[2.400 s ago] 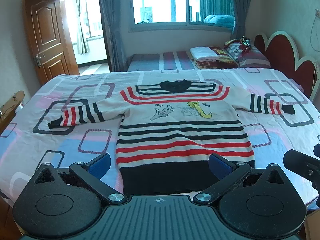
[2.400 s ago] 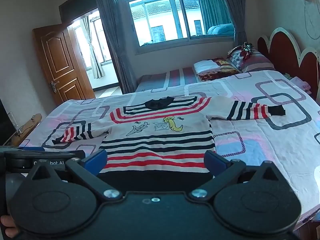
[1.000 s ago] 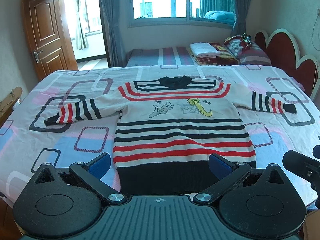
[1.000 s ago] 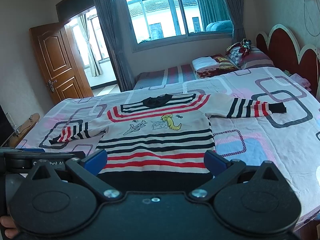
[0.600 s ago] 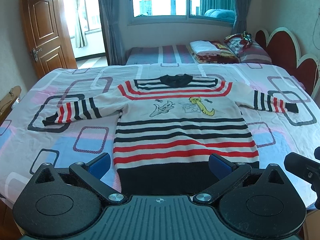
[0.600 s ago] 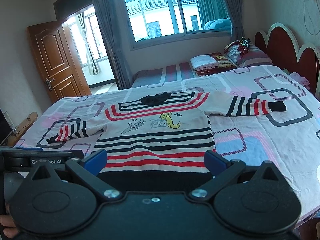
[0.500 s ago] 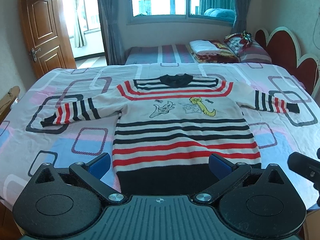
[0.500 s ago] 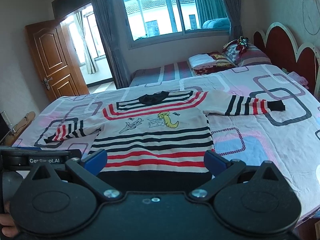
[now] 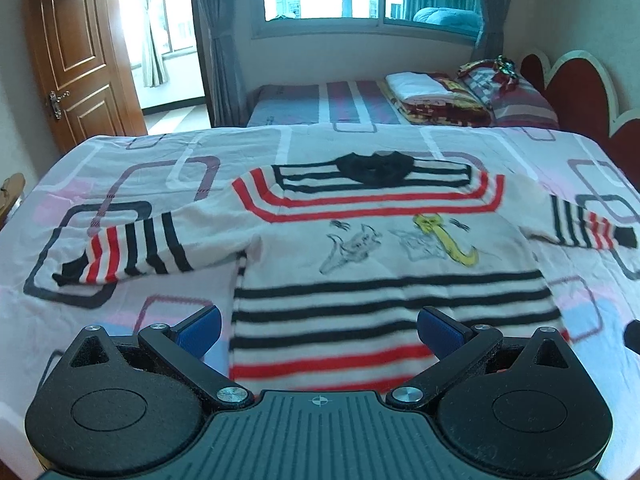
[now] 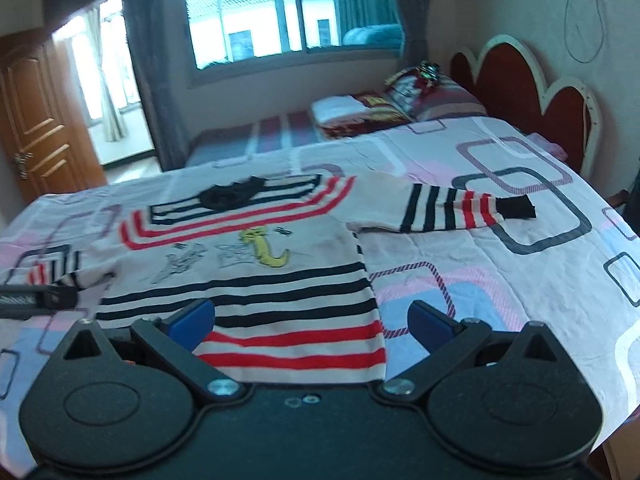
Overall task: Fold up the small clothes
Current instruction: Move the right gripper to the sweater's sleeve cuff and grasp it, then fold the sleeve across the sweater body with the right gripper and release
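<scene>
A small cream sweater (image 9: 384, 264) with black and red stripes, a black collar and cartoon drawings lies flat, front up, on the bed, both sleeves spread out. It also shows in the right wrist view (image 10: 256, 280). My left gripper (image 9: 318, 330) is open and empty, above the sweater's lower left part. My right gripper (image 10: 310, 320) is open and empty, above the sweater's lower right edge. The sweater's black hem is hidden behind both gripper bodies.
The bed (image 9: 120, 184) has a pink, blue and white sheet with rectangle prints. A second bed with folded blankets (image 9: 432, 96) and pillows stands behind, under the window. A red headboard (image 10: 532, 92) is at the right, a wooden door (image 9: 80, 48) at the left.
Both grippers have moved forward and down toward the sweater; it looks larger now and its hem has gone behind the gripper bodies. The right gripper has shifted toward the sweater's right side.
</scene>
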A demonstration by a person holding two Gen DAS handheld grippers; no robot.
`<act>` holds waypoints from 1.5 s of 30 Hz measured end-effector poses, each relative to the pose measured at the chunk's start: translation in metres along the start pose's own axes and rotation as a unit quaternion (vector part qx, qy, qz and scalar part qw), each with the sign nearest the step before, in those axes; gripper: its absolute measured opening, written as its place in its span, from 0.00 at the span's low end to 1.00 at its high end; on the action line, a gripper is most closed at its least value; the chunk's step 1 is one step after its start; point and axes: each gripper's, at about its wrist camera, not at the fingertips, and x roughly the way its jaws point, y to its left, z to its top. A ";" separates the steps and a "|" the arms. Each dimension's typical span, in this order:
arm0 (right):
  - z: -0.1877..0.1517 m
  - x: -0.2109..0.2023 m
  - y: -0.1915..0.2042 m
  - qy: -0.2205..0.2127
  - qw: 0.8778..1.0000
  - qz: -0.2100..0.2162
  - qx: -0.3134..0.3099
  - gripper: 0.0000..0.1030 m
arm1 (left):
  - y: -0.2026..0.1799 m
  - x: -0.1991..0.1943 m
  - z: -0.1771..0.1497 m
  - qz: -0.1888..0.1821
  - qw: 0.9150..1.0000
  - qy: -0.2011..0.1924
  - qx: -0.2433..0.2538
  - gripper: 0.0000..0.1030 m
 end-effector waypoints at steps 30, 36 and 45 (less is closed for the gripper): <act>0.132 0.225 -0.206 -0.002 0.989 -0.089 0.114 0.62 | -0.117 0.202 0.063 0.014 0.998 0.063 -0.014 1.00; 0.151 0.257 -0.246 0.002 0.985 -0.098 0.139 0.54 | -0.121 0.219 0.065 0.031 0.996 0.077 -0.011 1.00; 0.178 0.275 -0.272 -0.040 0.979 -0.104 0.173 0.18 | -0.111 0.224 0.067 0.046 0.996 0.077 -0.012 1.00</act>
